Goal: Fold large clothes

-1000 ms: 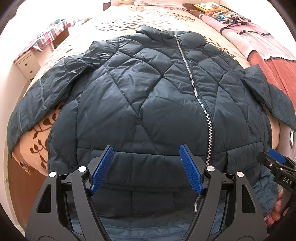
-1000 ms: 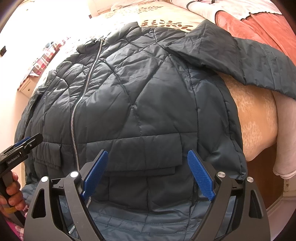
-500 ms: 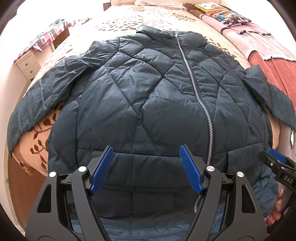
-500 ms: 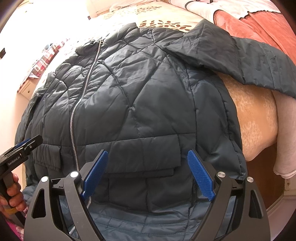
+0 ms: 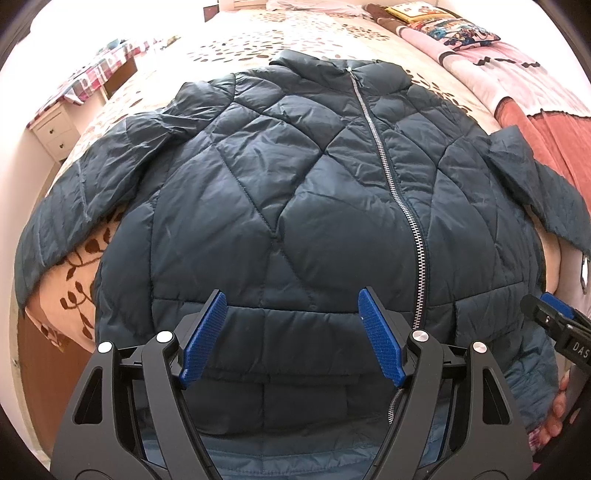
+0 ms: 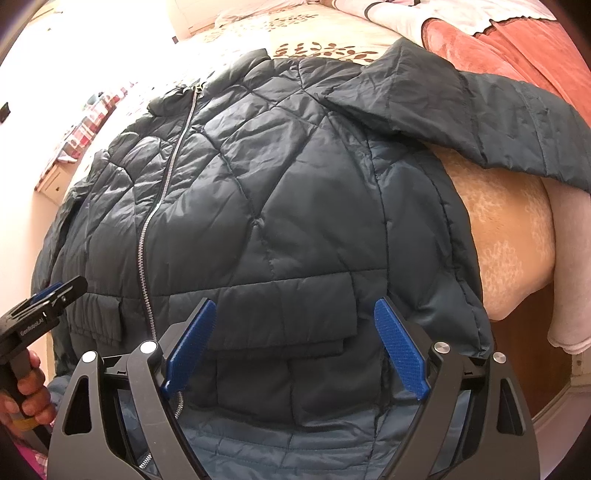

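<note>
A dark teal quilted jacket [image 5: 280,192] lies front up on the bed, zipped, with both sleeves spread sideways. Its hem hangs over the near edge of the bed. My left gripper [image 5: 293,314] hovers open above the hem left of the zipper [image 5: 402,206], nothing between its blue pads. My right gripper [image 6: 295,325] hangs open over the flap pocket [image 6: 284,314] on the same jacket [image 6: 295,184], right of the zipper [image 6: 162,192]. Each gripper shows at the edge of the other's view, with a hand on its handle.
The bed has a cream cover with brown leaf print [image 5: 77,280]. A pink and red blanket [image 5: 535,92] and cushions [image 5: 454,29] lie along the right side. A white bedside cabinet [image 5: 55,129] stands at the left. The wooden bed frame [image 6: 532,387] shows below the mattress.
</note>
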A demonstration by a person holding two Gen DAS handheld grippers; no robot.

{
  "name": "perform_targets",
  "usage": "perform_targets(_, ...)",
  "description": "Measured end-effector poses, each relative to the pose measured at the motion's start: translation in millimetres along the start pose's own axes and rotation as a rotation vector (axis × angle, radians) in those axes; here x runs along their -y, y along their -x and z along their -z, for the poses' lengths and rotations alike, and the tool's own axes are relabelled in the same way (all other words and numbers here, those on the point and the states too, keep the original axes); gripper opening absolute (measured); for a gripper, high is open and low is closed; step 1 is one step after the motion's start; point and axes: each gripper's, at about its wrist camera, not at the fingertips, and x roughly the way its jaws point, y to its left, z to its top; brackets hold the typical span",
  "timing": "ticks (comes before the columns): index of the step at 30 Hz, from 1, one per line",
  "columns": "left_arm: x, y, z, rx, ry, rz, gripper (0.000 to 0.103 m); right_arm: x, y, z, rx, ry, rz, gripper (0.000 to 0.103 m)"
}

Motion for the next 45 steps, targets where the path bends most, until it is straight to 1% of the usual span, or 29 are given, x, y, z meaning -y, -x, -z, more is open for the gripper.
perform_targets(12, 5.9, -4.0, -3.8, -0.001, -0.026, -0.007, 0.073, 15.8, 1.6, -3.1, 0.019, -0.061, -0.003, 0.085)
perform_targets(28, 16.4, -5.5, -11.9, -0.004, -0.055, -0.002, 0.073, 50.5, 9.7, -11.3, 0.069, -0.158, 0.036, 0.085)
perform_targets(39, 23.2, -5.6, -16.6, -0.004, -0.07, 0.002, 0.073, 62.3, 9.0, -14.3, 0.082, -0.184, 0.047, 0.085)
perform_targets(42, 23.8, -4.7, -18.0, 0.001, -0.071, 0.009, 0.073, 70.7, 9.3, -16.3, 0.088, -0.204, 0.055, 0.085)
perform_targets(45, 24.6, -4.7, -18.8, 0.0, -0.073, 0.012, 0.073, 88.6, 13.1, -20.7, 0.11, -0.257, 0.065, 0.085)
